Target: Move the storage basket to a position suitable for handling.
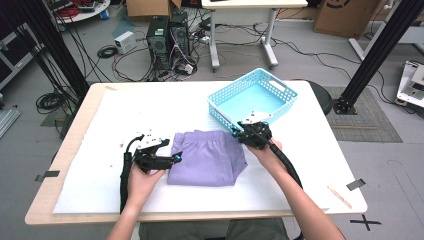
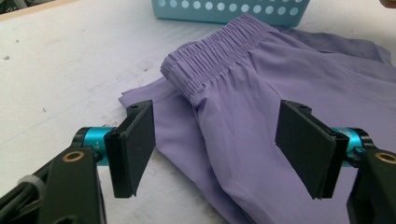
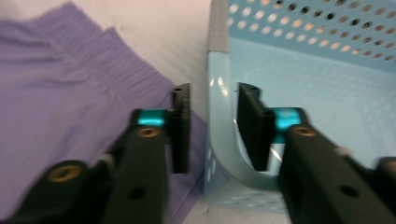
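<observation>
Shorts (image 1: 207, 162): purple, folded, lying mid-desk near the front edge, not yet in the basket (image 1: 280, 87). Basket: blue, far right of desk (image 1: 310, 165), empty. My left tool (image 2: 217, 149): jaws wide apart over the shorts' left edge. My right tool (image 3: 212, 128): jaws straddling the basket's near corner rim, not clamped.

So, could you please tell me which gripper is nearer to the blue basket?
Right. The right gripper straddles the blue basket's near rim, one of its fingers on each side. The left gripper is across the purple shorts, at their far edge, open.
</observation>
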Available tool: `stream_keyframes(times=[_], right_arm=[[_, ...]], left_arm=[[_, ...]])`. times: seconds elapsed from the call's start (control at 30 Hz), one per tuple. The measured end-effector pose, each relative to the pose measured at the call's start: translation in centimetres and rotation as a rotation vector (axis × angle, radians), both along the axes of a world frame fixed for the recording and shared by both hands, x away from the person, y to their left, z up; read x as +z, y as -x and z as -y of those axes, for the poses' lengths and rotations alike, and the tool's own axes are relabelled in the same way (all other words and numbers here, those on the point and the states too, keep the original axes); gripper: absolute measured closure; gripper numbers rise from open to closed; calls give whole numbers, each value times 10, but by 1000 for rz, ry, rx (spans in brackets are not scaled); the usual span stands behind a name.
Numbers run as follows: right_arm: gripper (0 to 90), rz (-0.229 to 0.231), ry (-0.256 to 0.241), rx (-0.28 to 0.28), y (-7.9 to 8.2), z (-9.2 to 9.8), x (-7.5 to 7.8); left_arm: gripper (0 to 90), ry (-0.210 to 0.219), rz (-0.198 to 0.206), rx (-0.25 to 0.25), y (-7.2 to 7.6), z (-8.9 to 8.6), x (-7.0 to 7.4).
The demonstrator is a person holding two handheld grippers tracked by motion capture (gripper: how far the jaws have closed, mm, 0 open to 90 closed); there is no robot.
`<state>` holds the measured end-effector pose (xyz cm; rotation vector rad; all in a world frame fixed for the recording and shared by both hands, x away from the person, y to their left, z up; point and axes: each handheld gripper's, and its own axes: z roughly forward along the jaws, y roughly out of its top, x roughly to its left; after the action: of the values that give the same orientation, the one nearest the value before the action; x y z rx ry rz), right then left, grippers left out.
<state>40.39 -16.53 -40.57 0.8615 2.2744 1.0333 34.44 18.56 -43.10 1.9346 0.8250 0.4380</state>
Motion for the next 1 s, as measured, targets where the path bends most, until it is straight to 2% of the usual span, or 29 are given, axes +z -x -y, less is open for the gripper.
stream_keyframes(times=[0.07, 0.13, 0.2, 0.3, 0.37, 0.43, 0.47, 0.53, 0.57, 0.67, 0.7, 0.8, 0.83, 0.9, 0.93, 1.0], right_arm=[[799, 16, 27, -15, 0, -3, 0], [802, -7, -3, -23, -2, -4, 4], [804, 23, -2, -28, 0, -7, 7], [807, 37, -26, -47, 5, -13, 17], [807, 31, -60, -55, 8, -17, 25], [807, 28, -65, -56, 8, -19, 28], [807, 25, -82, -53, 12, -29, 36], [806, 16, -94, -61, 16, -38, 39], [804, 0, -108, -70, 18, -44, 40], [802, -6, -114, -77, 20, -55, 40], [800, -6, -100, -83, 22, -65, 37], [795, -8, -88, -86, 22, -73, 34], [772, -23, -92, -85, 21, -80, 28], [686, -15, -111, -59, 21, -81, 26], [635, 8, -110, -61, 22, -80, 27], [549, 24, -124, -42, 24, -76, 31]], left_arm=[[287, -3, 0, 0, 0, 0, 0], [286, -1, 1, 0, -1, 0, -1], [287, -9, 0, -4, -1, -1, -1], [287, 2, 0, 0, -1, 0, -1], [287, 2, 0, 1, -1, -1, -1], [286, 1, 1, 2, -1, -1, -1], [287, 2, 1, 2, -1, 0, -1], [287, 0, 4, 2, -1, 0, -1], [286, 5, 0, -1, -1, 0, 0], [287, 4, 5, 1, 0, 0, 0], [286, 6, 6, 1, 0, 0, 0], [287, 5, 2, -2, 0, 0, 0], [286, 2, 3, -5, -1, 0, 0], [286, -2, 8, -8, 0, 0, 0], [286, 5, 7, -5, 0, 0, 0], [286, 6, 8, -6, 0, 0, 0]])
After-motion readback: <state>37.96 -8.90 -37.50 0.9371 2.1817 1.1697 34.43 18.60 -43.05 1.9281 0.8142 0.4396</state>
